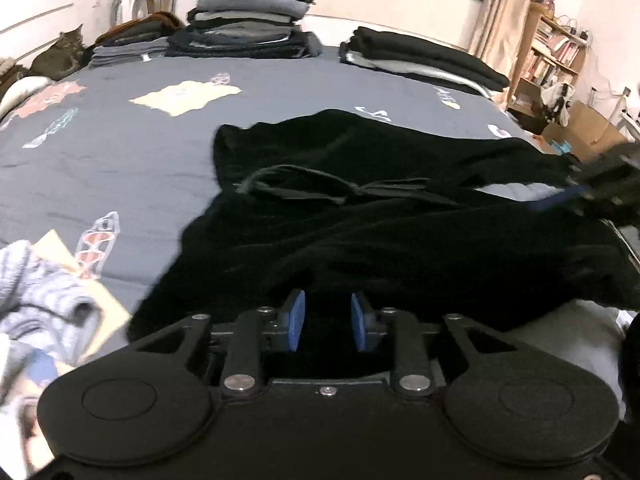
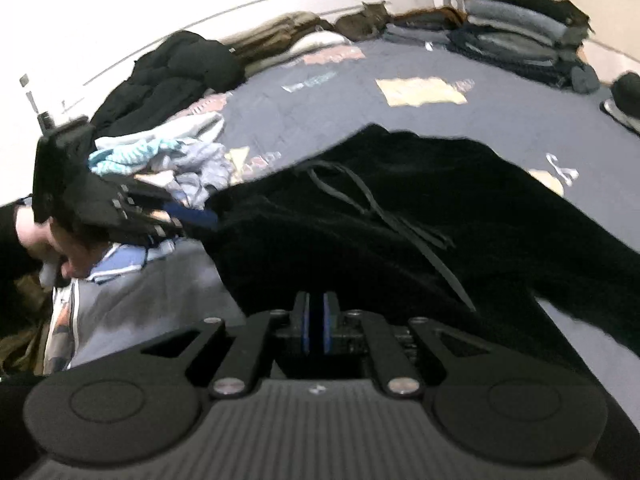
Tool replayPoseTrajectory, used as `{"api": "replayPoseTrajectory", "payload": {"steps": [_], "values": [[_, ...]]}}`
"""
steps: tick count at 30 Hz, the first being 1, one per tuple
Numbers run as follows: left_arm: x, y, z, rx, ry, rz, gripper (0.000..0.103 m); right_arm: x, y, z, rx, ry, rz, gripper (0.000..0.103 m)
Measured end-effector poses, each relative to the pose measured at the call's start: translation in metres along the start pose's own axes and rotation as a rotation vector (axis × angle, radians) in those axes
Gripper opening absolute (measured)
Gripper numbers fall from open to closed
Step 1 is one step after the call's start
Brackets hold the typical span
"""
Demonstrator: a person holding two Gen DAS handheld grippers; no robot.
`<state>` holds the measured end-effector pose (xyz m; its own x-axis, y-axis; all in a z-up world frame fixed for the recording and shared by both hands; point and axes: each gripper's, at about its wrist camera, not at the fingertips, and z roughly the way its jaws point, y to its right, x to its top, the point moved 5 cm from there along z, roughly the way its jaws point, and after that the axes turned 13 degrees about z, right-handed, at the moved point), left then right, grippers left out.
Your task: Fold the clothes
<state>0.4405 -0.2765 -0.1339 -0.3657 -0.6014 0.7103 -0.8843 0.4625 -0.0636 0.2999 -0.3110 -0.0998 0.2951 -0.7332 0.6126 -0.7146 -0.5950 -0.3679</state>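
Black drawstring pants sprawl rumpled on bed; my left gripper gapes, right gripper pinches their hem—I judge one-sided pull could bunch cloth, snag drawstring.

Your left wrist camera sits low over the near edge of the bed, looking along its own fingers toward the far wall and window. It rides close on the black garment. The right gripper shows at that view's right edge.

Your right wrist camera also sits low and close at the near edge, but faces leftward and across the bed, toward the white wall. The left gripper shows at its left.

Both views share the garment, its drawstring, the cat and the tall folded stack.
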Motion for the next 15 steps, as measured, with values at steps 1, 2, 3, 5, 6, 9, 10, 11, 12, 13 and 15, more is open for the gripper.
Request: {"api": "replayPoseTrajectory", "payload": {"steps": [1,2,3,5,6,9,10,11,12,13,15], "values": [[-0.002,0.009,0.0,0.005,0.002,0.036,0.033,0.003,-0.004,0.006,0.006,-0.002,-0.022,0.01],[-0.004,0.019,0.001,0.01,0.003,0.074,0.04,0.006,-0.009,0.013,0.012,-0.005,-0.043,0.014],[-0.006,0.027,0.004,0.006,-0.007,0.115,0.043,0.009,-0.013,0.019,0.019,-0.007,-0.065,0.017],[-0.011,0.043,0.013,-0.005,-0.03,0.196,0.048,0.015,-0.022,0.031,0.03,-0.012,-0.105,0.018],[-0.013,0.046,0.02,-0.006,-0.04,0.209,0.048,0.017,-0.024,0.035,0.03,-0.015,-0.111,0.018],[-0.015,0.049,0.039,0.025,-0.05,0.224,0.048,0.02,-0.025,0.038,0.031,-0.013,-0.1,0.021],[-0.016,0.047,0.044,0.048,-0.059,0.233,0.04,0.02,-0.024,0.039,0.029,-0.012,-0.095,0.021],[-0.017,0.043,0.049,0.072,-0.068,0.243,0.027,0.02,-0.023,0.041,0.025,-0.015,-0.094,0.022],[-0.018,0.036,0.046,0.071,-0.061,0.205,0.024,0.02,-0.023,0.043,0.022,-0.018,-0.092,0.023],[-0.02,0.028,0.043,0.066,-0.051,0.159,0.011,0.02,-0.022,0.045,0.018,-0.023,-0.092,0.023],[-0.022,0.014,0.032,0.072,-0.026,0.093,0.009,0.018,-0.021,0.05,0.011,-0.037,-0.101,0.023]]}}
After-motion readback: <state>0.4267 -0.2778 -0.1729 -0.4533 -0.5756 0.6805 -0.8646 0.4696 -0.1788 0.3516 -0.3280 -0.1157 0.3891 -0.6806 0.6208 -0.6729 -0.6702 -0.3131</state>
